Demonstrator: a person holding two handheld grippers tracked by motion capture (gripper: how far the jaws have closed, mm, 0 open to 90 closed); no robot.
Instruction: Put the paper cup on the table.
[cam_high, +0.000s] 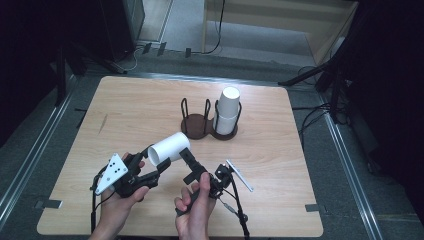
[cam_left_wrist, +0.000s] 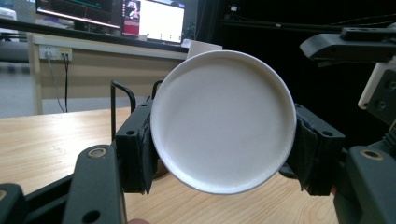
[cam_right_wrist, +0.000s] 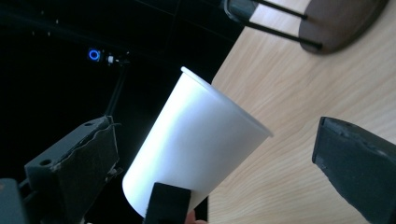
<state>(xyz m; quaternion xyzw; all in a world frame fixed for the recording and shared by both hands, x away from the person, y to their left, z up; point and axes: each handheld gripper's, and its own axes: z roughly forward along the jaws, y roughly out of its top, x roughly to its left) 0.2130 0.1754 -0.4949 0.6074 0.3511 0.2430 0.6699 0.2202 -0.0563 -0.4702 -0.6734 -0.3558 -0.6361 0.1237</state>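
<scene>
Left gripper clamps tilted white cup; right gripper open beside.

Bare table left of cup rack

I see both forearms entering low, hands wrapped round the grips. Left gripper lies roughly level, jaws clamped on the base of a white cup. Right gripper, close beside the left jaws, angles up toward the cup's side; its jaws stand wide, pads clear of it.
</scene>
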